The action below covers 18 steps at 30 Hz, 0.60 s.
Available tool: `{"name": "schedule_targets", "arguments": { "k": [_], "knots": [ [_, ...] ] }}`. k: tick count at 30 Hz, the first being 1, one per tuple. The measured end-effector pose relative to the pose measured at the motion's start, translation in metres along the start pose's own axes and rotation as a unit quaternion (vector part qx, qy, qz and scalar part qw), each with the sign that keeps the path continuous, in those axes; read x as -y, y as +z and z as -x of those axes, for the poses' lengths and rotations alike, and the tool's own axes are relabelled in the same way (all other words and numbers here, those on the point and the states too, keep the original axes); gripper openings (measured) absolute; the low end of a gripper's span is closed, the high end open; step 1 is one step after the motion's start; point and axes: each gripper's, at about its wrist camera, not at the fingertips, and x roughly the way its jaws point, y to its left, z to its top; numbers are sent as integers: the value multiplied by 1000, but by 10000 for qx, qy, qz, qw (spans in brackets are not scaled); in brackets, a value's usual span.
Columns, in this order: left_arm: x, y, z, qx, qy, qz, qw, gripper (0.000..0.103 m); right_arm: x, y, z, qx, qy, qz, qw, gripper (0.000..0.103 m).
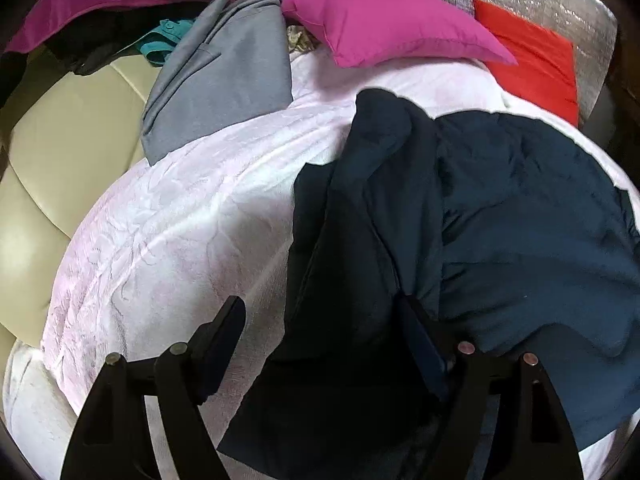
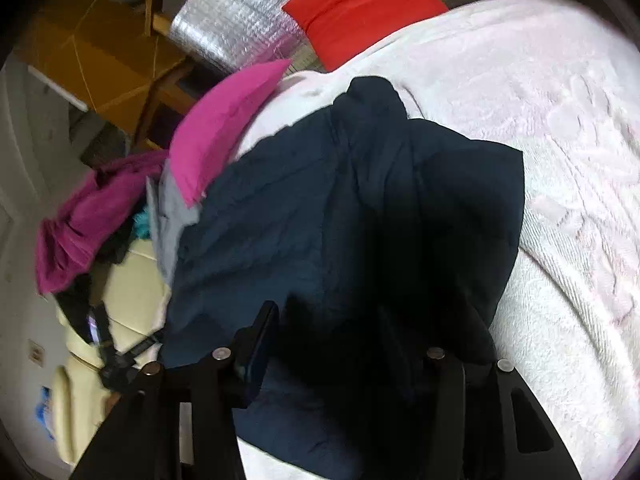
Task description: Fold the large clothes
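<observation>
Both grippers, left [image 1: 324, 344] and right [image 2: 332, 344], are standing wide over the navy garment [image 1: 500, 216]; grip unclear. Pink cushion [image 1: 384, 20] is lying beyond the garment.

A home, likely a bedroom or living room: a pale pink fleece blanket [image 1: 180, 216] covers a soft surface beside a cream padded sofa [image 1: 60, 152], with pink cushions [image 1: 384, 20], a red cushion [image 1: 532, 64], heaped clothes [image 1: 224, 72] and wooden furniture [image 2: 160, 20] behind
</observation>
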Motion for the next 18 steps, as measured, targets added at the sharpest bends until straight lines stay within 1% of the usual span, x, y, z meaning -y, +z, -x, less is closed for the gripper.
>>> {"name": "schedule_targets", "arguments": {
  "k": [3, 4, 5, 7, 8, 9, 10, 12, 13, 15, 17, 18],
  "knots": [
    [-1, -4, 19, 241, -283, 110, 9992, 79, -4, -4, 10, 79, 285, 33, 9996, 56],
    [-1, -6, 28, 351, -384, 116, 9986, 79, -10, -9, 13, 30, 494, 69, 9988, 60],
    [0, -10, 36, 455, -451, 90, 9979, 79, -16, -14, 14, -31, 651, 113, 9978, 68],
    [7, -24, 51, 612, -485, -63, 9969, 79, -28, -27, 14, -133, 865, 247, 9959, 78],
    [12, -31, 57, 610, -491, -147, 9968, 79, -34, -34, 12, -203, 958, 256, 9949, 79],
    [19, -40, 62, 560, -534, -223, 9967, 79, -38, -47, 8, -389, 1162, 195, 9923, 79],
    [26, -50, 65, 457, -627, -261, 9966, 79, -40, -56, 4, -505, 1274, 123, 9905, 79],
    [34, -66, 65, 174, -886, -247, 9956, 79, -42, -75, -7, -743, 1376, -56, 9877, 80],
    [38, -74, 64, 26, -1046, -219, 9943, 80, -42, -86, -15, -900, 1339, -154, 9868, 82],
    [45, -86, 64, -114, -1221, -197, 9923, 82, -40, -100, -30, -1094, 1178, -348, 9864, 82],
    [49, -88, 60, -270, -1425, -151, 9893, 83, -35, -105, -41, -1112, 1068, -556, 9865, 82],
    [49, -88, 56, -365, -1522, 4, 9877, 83, -27, -104, -45, -1022, 1002, -801, 9865, 82]
  ]
}}
